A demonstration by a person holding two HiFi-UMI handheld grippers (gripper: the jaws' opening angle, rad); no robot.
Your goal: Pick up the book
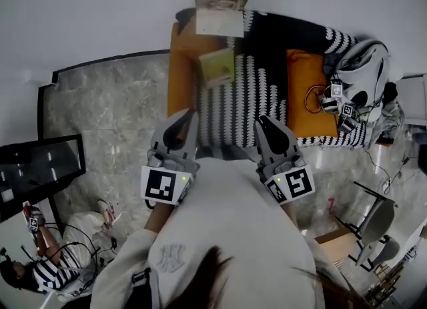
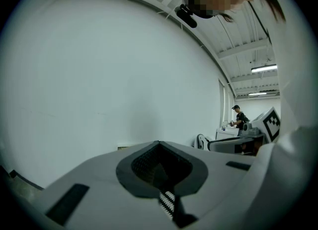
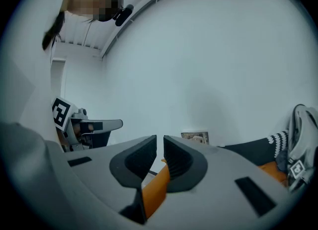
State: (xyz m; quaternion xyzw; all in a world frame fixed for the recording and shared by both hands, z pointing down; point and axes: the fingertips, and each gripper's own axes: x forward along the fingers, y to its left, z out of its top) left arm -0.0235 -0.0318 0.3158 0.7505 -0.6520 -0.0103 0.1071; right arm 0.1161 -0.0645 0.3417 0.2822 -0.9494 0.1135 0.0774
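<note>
2 grippers, both clenched with nothing held | left gripper [image 1: 189, 115]: jaws pressed together | right gripper [image 1: 262, 122]: jaws closed to a thin slit, nothing in it | green book [image 1: 217, 67]: flat on striped blanket [image 1: 267, 81] over orange sofa [image 1: 180, 67], ahead of both grippers, apart from them | pale book [image 1: 220, 14]: propped at the wall behind it

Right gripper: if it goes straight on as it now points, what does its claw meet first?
Likely the striped blanket on the orange sofa, just ahead; depth is unclear.
</note>
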